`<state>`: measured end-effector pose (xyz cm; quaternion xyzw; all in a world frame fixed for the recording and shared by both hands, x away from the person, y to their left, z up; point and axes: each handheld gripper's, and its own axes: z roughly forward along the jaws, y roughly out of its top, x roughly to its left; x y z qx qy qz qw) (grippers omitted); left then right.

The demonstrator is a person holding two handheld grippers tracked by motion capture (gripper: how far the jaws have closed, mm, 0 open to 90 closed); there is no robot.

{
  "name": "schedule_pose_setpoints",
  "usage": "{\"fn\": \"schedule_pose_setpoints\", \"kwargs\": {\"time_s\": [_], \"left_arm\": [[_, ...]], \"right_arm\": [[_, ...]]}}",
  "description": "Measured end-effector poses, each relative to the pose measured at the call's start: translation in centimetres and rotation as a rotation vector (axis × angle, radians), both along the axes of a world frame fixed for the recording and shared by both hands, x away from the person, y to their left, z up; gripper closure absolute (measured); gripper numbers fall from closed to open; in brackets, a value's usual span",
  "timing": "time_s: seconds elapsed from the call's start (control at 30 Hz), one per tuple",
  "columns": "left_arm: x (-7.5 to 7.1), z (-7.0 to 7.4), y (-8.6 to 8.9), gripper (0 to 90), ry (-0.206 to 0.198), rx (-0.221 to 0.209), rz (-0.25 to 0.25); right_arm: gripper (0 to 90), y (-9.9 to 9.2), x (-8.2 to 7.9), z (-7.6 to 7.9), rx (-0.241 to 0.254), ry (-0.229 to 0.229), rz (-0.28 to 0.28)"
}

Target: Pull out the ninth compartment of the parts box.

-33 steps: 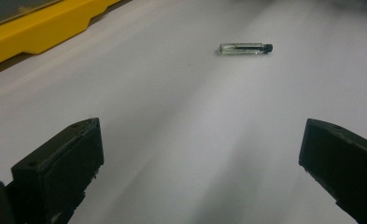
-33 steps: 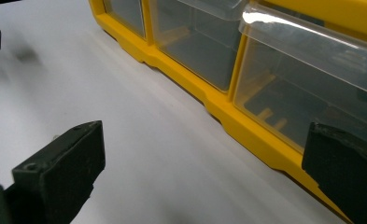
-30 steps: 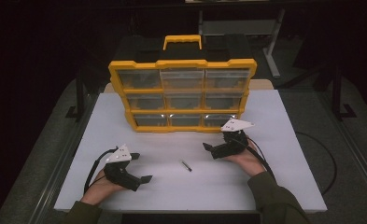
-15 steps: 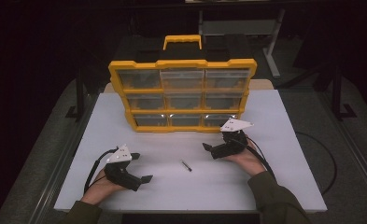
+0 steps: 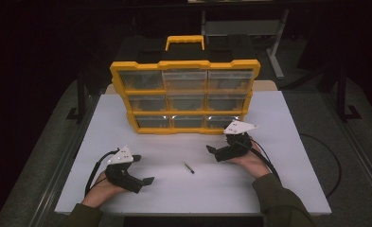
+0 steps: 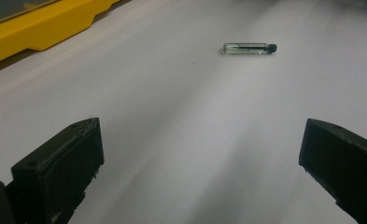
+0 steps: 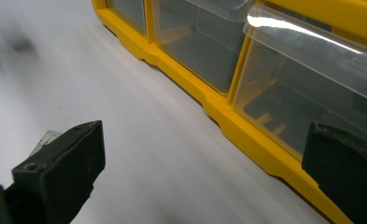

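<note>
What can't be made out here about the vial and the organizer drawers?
- Vial contents: too small in the high view, only a dark streak in the left gripper view.
- Vial in the right gripper view: mostly hidden behind that gripper's near finger.
- Organizer drawers: glare and dim light in the high view hide any contents.
- Right gripper fingers: small and dark in the high view.

Nothing much is shifting here: the left gripper (image 5: 148, 180) and right gripper (image 5: 211, 150) are sitting just as they were, and the small vial (image 5: 189, 167) is lying unmoved between them.
</note>
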<state>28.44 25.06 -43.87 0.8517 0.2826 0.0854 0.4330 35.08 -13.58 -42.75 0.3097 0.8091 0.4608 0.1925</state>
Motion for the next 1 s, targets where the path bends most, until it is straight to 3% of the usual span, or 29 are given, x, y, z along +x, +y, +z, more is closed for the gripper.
{"fn": "schedule_pose_setpoints", "kwargs": {"time_s": [0.37,1.0], "left_arm": [[0.00,0.04,0.13,0.0,-0.004,-0.008,0.004],[-0.01,0.06,0.10,0.0,0.008,-0.039,0.010]], "right_arm": [[0.0,-0.04,-0.12,-0.08,-0.034,-0.014,0.007],[0.0,-0.21,-0.34,-0.03,-0.092,-0.083,0.014]]}}
